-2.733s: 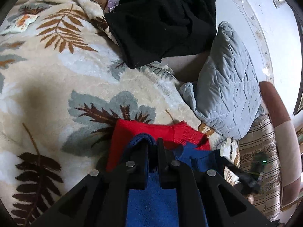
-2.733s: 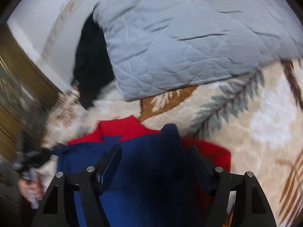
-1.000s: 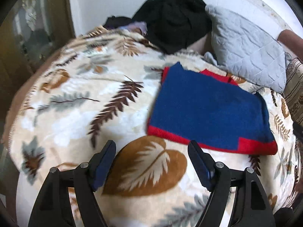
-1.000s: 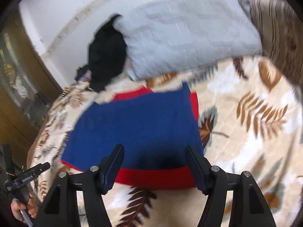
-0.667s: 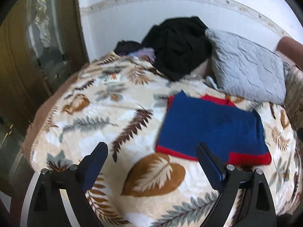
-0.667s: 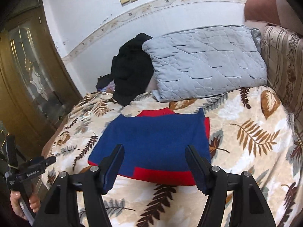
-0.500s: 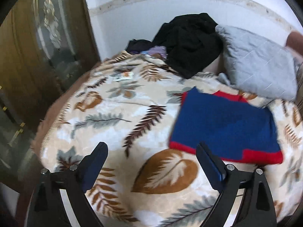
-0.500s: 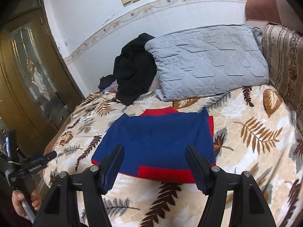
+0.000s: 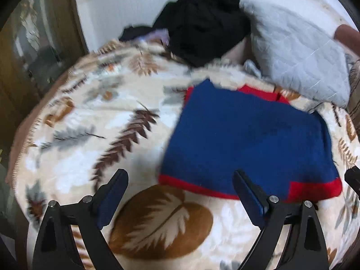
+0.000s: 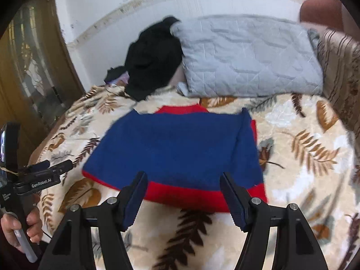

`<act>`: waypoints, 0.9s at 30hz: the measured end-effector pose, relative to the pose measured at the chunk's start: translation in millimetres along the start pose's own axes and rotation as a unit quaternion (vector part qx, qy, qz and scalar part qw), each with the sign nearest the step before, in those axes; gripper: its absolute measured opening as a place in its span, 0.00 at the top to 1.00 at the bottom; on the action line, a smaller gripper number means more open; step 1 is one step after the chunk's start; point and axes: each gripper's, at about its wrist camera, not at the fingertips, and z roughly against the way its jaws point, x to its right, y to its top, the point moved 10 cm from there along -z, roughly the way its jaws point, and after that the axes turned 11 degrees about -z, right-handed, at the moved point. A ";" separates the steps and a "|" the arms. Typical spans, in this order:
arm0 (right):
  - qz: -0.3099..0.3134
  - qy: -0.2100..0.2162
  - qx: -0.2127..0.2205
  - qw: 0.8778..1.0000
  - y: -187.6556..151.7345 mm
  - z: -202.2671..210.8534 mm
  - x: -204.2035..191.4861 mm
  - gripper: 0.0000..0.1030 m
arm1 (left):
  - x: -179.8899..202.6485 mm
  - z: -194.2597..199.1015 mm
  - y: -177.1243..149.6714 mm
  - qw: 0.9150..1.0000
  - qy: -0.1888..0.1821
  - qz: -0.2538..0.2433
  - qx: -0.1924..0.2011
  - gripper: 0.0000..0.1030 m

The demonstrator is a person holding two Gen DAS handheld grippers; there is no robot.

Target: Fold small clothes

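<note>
A blue sweater with red trim lies folded flat into a rectangle on a leaf-patterned blanket; it also shows in the right wrist view. My left gripper is open and empty, held above the blanket just short of the sweater's near left corner. My right gripper is open and empty, above the sweater's red near hem. The left gripper's handle shows at the left of the right wrist view.
A grey quilted pillow and a heap of black clothes lie at the back against the wall. A wooden glazed door stands at the left. A striped cushion is at the right.
Both grippers let go of the sweater and pulled back from it, opening wide. In the last half second both have moved a little closer to the sweater's near edge.
</note>
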 end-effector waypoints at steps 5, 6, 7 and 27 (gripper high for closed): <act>-0.016 -0.040 -0.035 0.998 7.7 -68.3 19.8 0.31 | -3.2 -58.4 -10.5 0.999 0.007 0.004 -0.049 0.09; -0.022 -0.049 -0.043 0.998 7.3 -81.4 25.6 0.31 | -3.4 -65.9 -13.0 0.998 0.004 0.006 -0.056 0.09; -0.029 -0.055 -0.051 0.997 5.7 -92.5 31.1 0.31 | -3.7 -72.9 -15.2 0.998 0.003 0.006 -0.057 0.09; -0.022 -0.062 -0.054 0.996 70.1 -175.9 1.8 0.31 | -21.6 -10.5 28.2 0.994 0.045 0.004 0.096 0.07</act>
